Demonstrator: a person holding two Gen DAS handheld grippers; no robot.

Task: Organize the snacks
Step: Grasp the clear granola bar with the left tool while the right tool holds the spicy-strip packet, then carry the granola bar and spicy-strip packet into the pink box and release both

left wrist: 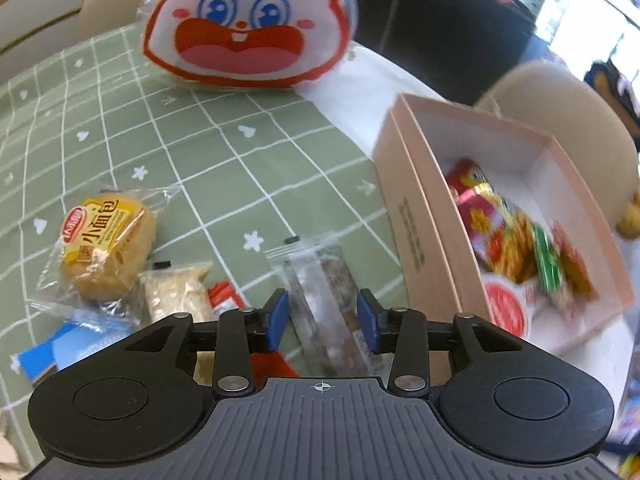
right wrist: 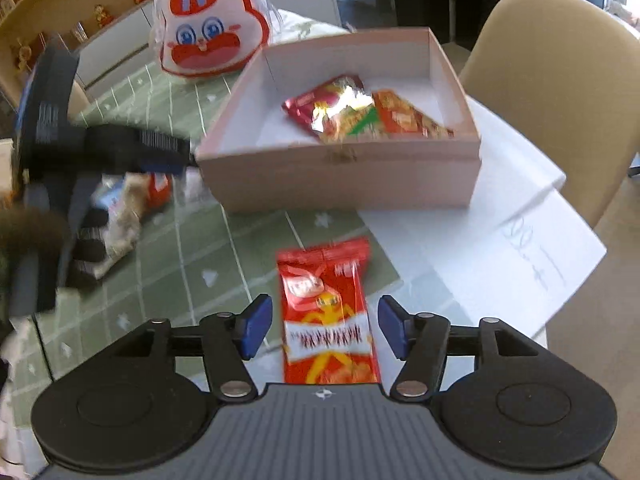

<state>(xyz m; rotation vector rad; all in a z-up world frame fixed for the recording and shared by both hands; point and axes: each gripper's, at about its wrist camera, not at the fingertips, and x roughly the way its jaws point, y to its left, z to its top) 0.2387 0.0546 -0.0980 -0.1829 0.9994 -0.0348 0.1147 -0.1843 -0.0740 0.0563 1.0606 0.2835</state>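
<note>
A pink open box (left wrist: 416, 216) (right wrist: 340, 176) holds several red and orange snack packets (right wrist: 360, 112). My left gripper (left wrist: 323, 316) is open, its blue pads either side of a clear-wrapped snack bar (left wrist: 324, 280) lying on the green cloth. Left of it lie a small bread bun (left wrist: 106, 244), a pale rice snack (left wrist: 176, 292) and a blue packet (left wrist: 76, 344). My right gripper (right wrist: 324, 326) is open, straddling a red snack packet (right wrist: 326, 312) on the table, apart from both pads. The left gripper shows blurred in the right wrist view (right wrist: 80, 148).
A large rabbit-face bag (left wrist: 244, 28) (right wrist: 208, 40) stands at the back of the green checked tablecloth (left wrist: 180, 140). White paper sheets (right wrist: 520, 232) lie right of the box. Beige chairs (right wrist: 560, 80) stand beyond the table edge.
</note>
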